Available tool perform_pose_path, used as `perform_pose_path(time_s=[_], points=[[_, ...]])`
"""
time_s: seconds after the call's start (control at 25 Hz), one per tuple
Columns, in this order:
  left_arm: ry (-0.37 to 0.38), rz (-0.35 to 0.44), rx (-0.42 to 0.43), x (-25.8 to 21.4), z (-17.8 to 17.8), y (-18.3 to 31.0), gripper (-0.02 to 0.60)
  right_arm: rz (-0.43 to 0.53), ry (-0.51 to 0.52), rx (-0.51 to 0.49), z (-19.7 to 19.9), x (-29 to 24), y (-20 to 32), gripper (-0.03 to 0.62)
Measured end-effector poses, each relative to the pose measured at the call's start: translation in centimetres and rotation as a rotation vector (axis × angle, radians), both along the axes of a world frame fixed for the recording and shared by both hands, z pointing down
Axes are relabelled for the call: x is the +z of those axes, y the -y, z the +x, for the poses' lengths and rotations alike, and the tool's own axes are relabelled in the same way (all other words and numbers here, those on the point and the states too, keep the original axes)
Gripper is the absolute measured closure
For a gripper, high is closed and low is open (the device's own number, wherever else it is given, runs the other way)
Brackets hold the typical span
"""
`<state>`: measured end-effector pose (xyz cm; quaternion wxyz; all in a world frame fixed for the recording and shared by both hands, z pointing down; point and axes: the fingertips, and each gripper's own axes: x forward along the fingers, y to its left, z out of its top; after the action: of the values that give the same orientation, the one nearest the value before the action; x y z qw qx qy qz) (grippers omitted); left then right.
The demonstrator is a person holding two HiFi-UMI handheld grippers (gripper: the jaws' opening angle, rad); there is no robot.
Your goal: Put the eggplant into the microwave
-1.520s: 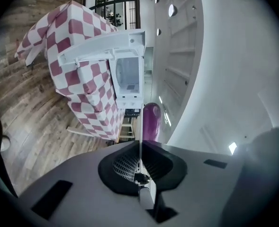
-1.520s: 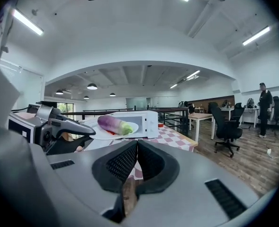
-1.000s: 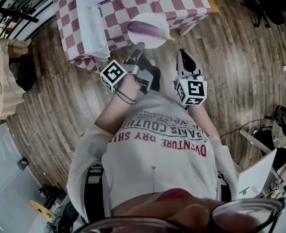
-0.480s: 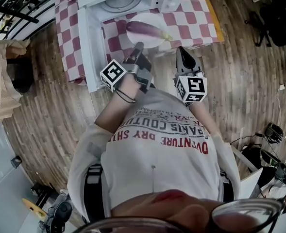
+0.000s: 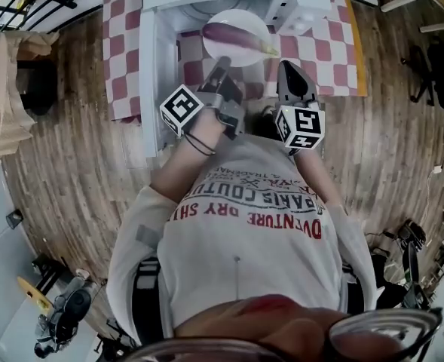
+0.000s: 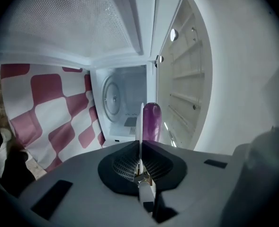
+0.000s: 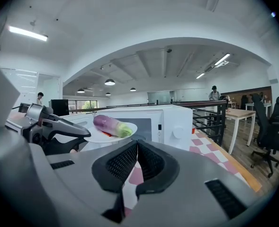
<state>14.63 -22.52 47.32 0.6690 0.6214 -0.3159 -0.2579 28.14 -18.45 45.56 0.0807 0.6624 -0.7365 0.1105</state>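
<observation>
A purple eggplant (image 5: 233, 36) with a green stem end lies on a white plate (image 5: 246, 57). My left gripper (image 5: 223, 65) is shut on the plate's near rim and holds it level in front of the white microwave (image 5: 301, 15). Its door (image 5: 150, 74) hangs open on the left. In the left gripper view the plate (image 6: 141, 119) shows edge-on with the eggplant (image 6: 152, 122) beside it, pointing at the open cavity and its turntable (image 6: 112, 96). My right gripper (image 5: 288, 72) is shut and empty, to the right of the plate. The right gripper view shows the eggplant (image 7: 108, 124), the microwave (image 7: 170, 122) and the left gripper (image 7: 58, 126).
The microwave stands on a table with a red-and-white checked cloth (image 5: 124, 59). The open door (image 6: 184, 89) fills the right side of the left gripper view. A black railing (image 7: 215, 112), a desk and office chairs (image 7: 267, 126) stand to the right on the wooden floor.
Both grippers and the plate with the eggplant have moved forward to the microwave. The plate now sits at the mouth of the open cavity; the table looks much nearer.
</observation>
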Motion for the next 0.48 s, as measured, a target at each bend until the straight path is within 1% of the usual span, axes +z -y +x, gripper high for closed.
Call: perform_pose_path(time_s=[0.28, 0.48], points=[[0.025, -0.04, -0.083, 1.8, -0.3, 2.5, 0.545, -0.02, 0.012, -0.092, -0.1, 1.2, 4.3, 0.568], [0.047, -0.061, -0.138, 3.5, 0.5, 4.6, 0.546, -0.049, 0.017, -0.167, 0.2, 2.8, 7.3, 0.568]])
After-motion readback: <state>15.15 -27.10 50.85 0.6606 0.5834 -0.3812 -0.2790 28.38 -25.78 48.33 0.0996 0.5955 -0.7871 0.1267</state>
